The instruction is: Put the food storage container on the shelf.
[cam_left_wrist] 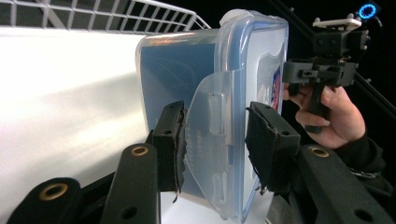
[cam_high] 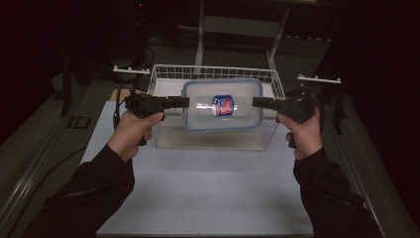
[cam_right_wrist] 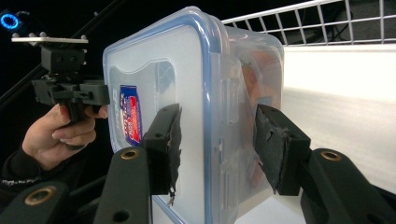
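High view: a white table runs from the near edge toward a white wire basket at its far end. In front of and above the basket, a clear plastic food container with a blue-rimmed snap lid hangs in the air, tilted so the lid, with its red and blue label, faces the camera. The person's two sleeved forearms come in from the near side. The left gripper clamps the container's left end and the right gripper clamps its right end.

In the left gripper view, the jaws stand partly closed with a pad pressed on each side of the container's side latch flap. In the right gripper view, the pads straddle the lidded rim at the opposite end, and something orange shows faintly through the wall; what it is cannot be told.

The lift is judged done: the container is clear of both table and basket, carried level between both hands. Whether it is headed into the basket or onto the table cannot be told; setting it down and releasing both grips remain.
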{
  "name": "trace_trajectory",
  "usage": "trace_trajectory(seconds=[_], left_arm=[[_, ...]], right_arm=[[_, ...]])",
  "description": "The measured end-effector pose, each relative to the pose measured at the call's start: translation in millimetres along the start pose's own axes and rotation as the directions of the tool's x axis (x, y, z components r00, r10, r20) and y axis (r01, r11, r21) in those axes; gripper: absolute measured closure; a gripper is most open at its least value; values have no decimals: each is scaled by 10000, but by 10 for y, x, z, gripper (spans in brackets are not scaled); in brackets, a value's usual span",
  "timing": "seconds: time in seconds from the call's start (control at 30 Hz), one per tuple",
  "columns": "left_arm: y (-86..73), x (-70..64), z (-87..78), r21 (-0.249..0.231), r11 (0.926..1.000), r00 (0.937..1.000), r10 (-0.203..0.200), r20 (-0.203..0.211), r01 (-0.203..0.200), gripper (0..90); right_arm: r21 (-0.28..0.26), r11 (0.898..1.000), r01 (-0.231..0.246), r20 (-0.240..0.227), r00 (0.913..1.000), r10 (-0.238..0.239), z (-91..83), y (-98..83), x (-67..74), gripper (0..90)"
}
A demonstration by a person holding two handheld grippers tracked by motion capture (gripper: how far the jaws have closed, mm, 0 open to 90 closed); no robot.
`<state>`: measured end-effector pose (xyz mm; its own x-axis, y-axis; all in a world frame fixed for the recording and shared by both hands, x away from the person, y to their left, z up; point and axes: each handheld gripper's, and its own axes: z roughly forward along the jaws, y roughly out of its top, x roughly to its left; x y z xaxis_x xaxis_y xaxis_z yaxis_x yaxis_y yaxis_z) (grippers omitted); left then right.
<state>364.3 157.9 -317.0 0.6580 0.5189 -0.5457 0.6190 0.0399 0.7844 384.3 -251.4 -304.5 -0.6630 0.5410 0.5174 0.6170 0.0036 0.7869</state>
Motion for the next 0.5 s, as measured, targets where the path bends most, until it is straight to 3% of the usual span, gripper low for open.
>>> trace_trajectory(seconds=[0.33, 0.5], left_arm=[[151, 267, 185, -10, 9987, 9984, -501, -270, 501, 574], [230, 339, 236, -177, 9974, 9972, -709, -225, 705, 572]], right_arm=[[59, 9983, -576, 199, 9982, 574, 198, 98, -273, 518], [-18, 9967, -817, 258, 9963, 817, 230, 166, -329, 517]])
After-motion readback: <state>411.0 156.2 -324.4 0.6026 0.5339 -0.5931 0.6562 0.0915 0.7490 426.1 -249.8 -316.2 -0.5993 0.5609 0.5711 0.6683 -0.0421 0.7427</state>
